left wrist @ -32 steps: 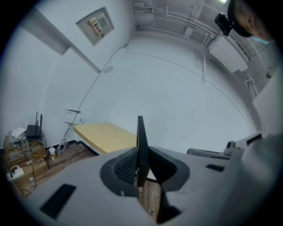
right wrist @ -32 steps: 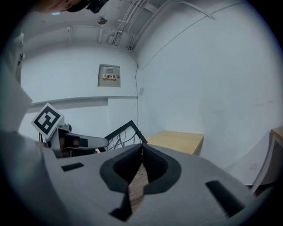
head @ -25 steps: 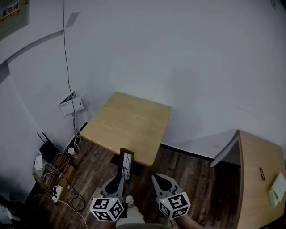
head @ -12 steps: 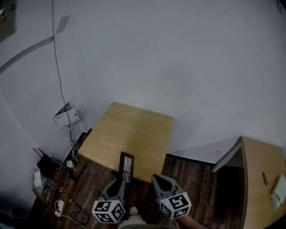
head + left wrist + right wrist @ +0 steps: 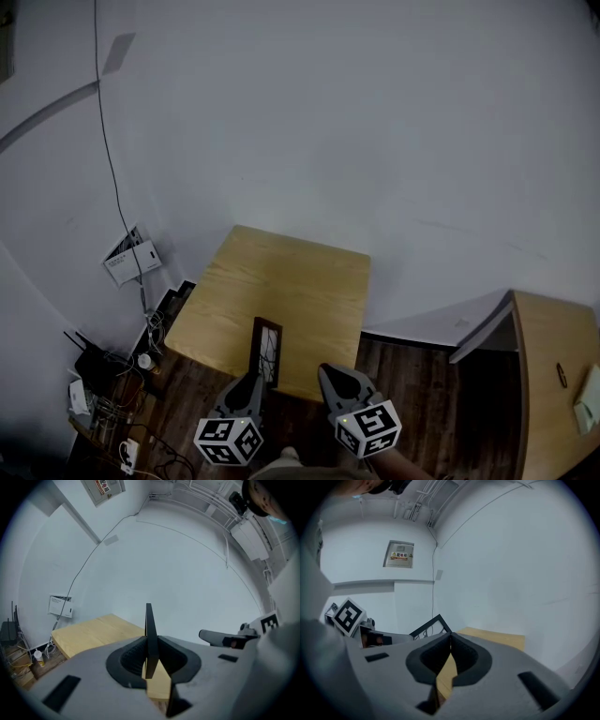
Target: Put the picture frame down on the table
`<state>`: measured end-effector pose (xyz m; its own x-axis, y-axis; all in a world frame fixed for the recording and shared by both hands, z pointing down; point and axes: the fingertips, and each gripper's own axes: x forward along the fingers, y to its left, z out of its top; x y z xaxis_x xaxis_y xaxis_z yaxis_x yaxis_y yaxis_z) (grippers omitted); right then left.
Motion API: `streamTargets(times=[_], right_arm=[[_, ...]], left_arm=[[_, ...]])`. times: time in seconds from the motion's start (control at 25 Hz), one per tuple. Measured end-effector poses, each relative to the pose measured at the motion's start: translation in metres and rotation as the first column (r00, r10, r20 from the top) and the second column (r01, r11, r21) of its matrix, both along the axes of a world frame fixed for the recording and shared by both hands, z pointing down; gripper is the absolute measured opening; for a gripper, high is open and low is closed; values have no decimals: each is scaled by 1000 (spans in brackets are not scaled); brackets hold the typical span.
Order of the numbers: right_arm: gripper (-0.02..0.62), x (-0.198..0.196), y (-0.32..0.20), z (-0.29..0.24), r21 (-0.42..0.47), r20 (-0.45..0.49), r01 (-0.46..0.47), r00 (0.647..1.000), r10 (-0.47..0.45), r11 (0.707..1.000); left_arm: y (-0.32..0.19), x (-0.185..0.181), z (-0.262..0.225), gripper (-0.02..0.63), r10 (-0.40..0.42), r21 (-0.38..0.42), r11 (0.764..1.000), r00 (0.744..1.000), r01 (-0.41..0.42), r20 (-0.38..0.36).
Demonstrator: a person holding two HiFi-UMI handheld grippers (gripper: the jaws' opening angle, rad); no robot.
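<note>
Picture frame (image 5: 266,352), thin dark rectangle, gripped by left tongs (image 5: 255,382), woodgrain table (image 5: 291,281)

Both grippers point forward and slightly down, side by side. The left gripper (image 5: 255,382) clamps the upright picture frame (image 5: 266,351) edge-on. The right gripper (image 5: 327,373), just beside it, has its 2 jaws pressed together, empty.

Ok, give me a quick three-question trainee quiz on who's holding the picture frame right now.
1. True or false: the right gripper grips the picture frame.
2. The frame is: A lying flat; B upright, clamped in the left gripper; C pinched by both grippers.
3. How do the right gripper's jaws stand?
Key: 1 false; 2 B; 3 together, nothing between them.
</note>
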<state>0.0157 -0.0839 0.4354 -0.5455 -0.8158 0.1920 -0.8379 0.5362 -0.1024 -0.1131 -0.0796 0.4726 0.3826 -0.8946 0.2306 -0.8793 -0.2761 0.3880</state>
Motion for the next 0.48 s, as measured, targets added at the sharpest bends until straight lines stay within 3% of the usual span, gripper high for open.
streamTargets(times=[0.48], right_arm=[[0,-21,-35,8,-11,-3,-43,999,43,999]], left_arm=[[-41,-19,14,64,42,-25,999,999,-42,-4]])
